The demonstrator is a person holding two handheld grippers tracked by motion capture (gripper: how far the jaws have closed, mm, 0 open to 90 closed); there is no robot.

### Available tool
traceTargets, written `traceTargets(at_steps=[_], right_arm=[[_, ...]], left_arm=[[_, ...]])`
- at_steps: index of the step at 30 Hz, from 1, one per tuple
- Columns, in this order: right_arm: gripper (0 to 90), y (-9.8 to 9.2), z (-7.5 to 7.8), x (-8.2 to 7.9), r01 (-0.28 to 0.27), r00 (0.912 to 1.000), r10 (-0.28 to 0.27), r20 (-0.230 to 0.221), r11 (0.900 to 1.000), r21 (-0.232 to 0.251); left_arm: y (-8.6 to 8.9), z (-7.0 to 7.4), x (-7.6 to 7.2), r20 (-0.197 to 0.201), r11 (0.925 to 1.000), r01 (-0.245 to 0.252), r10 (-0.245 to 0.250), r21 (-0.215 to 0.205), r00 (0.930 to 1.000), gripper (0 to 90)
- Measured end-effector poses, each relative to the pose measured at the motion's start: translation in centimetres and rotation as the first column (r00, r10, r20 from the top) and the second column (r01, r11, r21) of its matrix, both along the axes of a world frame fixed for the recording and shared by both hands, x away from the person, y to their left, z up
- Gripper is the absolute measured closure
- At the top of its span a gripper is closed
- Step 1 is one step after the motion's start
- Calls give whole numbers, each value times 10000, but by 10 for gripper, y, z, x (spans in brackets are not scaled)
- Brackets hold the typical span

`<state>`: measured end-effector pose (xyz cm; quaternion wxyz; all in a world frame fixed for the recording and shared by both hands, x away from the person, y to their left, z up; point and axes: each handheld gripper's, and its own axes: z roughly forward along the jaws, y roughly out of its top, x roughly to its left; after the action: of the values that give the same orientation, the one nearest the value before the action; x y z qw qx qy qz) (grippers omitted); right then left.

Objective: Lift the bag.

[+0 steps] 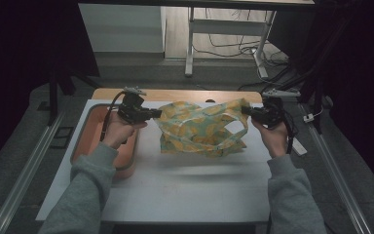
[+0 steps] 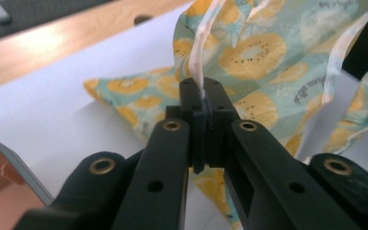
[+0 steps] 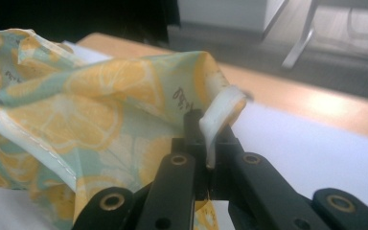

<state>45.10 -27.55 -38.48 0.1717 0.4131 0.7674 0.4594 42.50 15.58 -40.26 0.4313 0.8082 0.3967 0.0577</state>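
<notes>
You hold the fruit-print bag [image 1: 202,129] stretched between your hands, its lower edge resting on the white worktop [image 1: 185,187]. The left claw [image 1: 155,114] is clamped on the bag's white trim, the right claw [image 1: 246,110] on its other end, likely to spread it flat. Left of the bag sits an orange tray [image 1: 91,141]; beyond it lie grey floor and desk legs [image 1: 190,46].

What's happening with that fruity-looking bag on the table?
A person holds a fruit-print bag stretched between two tools. The left hand-held gripper is shut on one white edge strip, the right hand-held gripper on the opposite one. The bag's bottom touches the white table, beside an orange bin.
</notes>
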Motion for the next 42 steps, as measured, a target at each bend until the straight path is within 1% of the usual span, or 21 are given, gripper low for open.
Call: traceTargets(at_steps=[3, 5, 7, 9, 10, 11, 12, 13, 14, 15, 16, 17, 18, 19, 21, 22, 25, 30, 35, 37, 42], right_arm=[[889, 2, -17, 8, -88, 9990, 90, -445, 10000, 29], [887, 3, -23, 11, -193, 9978, 196, -638, 9998, 45], [882, 5, -25, 11, -279, 9975, 281, -643, 9996, 42], [879, 6, -25, 9, -382, 9975, 386, -600, 9992, 75], [870, 6, -25, 8, -438, 9975, 443, -543, 9990, 110], [844, 6, -24, 6, -551, 9974, 558, -451, 9984, 161], [779, 6, -23, 4, -640, 9973, 647, -360, 9978, 190], [668, 6, -21, 3, -688, 9972, 694, -271, 9974, 223], [562, 5, -18, 0, -694, 9975, 698, -99, 9971, 298], [498, 4, -16, -4, -651, 9978, 647, 126, 9971, 381], [428, 2, -13, -9, -659, 9973, 642, 358, 9966, 490], [384, -1, -10, -14, -680, 9962, 645, 587, 9958, 609], [376, -4, -7, -20, -697, 9951, 645, 752, 9951, 699], [374, -9, -5, -26, -852, 9934, 779, 840, 9925, 874], [367, -13, -4, -35, -1008, 9919, 925, 870, 9903, 961], [366, -16, -5, -42, -1070, 9911, 994, 883, 9906, 857], [366, -21, -11, -56, -1260, 9896, 1210, 776, 9900, 635], [371, -27, -31, -78, -1646, 9849, 1631, 573, 9861, 235], [379, -28, -54, -92, -1944, 9803, 1939, 382, 9809, 95], [377, -27, -61, -94, -2052, 9784, 2054, 221, 9787, -112], [379, -24, -66, -95, -2191, 9755, 2196, 149, 9753, -289]], left_arm=[[-1, -10, 7, -301, 9999, 3, 1, 111, 9995, 878], [-1, -14, 9, -402, 9999, -3, 10, 166, 9992, 875], [-1, -16, 8, -467, 9999, -32, 39, 149, 9989, 866], [-1, -18, 6, -454, 9999, -41, 47, 128, 9990, 811], [-1, -17, 5, -360, 9999, -68, 72, 108, 9993, 746], [-1, -16, 2, -182, 9998, -137, 140, 172, 9997, 636], [-2, -14, -1, 21, 9990, -302, 301, 325, 9995, 502], [-1, -11, -6, 253, 9979, -457, 445, 463, 9987, 366], [1, -9, -11, 454, 9979, -479, 459, 438, 9979, 259], [4, -6, -16, 605, 9984, -478, 459, 294, 9971, 192], [8, -4, -23, 755, 9985, -534, 522, 132, 9958, 163], [13, -2, -29, 925, 9984, -572, 566, 35, 9941, 154], [18, 0, -37, 1050, 9982, -599, 602, -51, 9927, 150], [21, 0, -42, 1096, 9981, -614, 622, -108, 9920, 139], [29, 0, -56, 1098, 9983, -556, 574, -193, 9923, 140], [30, -1, -60, 1075, 9986, -503, 521, -189, 9928, 142], [32, -10, -78, 927, 9993, -354, 340, 130, 9951, 151], [36, -34, -99, 455, 9983, -302, 279, 498, 9986, 165], [42, -48, -111, 327, 9977, -512, 497, 451, 9982, 179], [43, -51, -112, 301, 9973, -540, 525, 500, 9982, 181], [43, -52, -113, 311, 9974, -533, 519, 485, 9982, 183]])
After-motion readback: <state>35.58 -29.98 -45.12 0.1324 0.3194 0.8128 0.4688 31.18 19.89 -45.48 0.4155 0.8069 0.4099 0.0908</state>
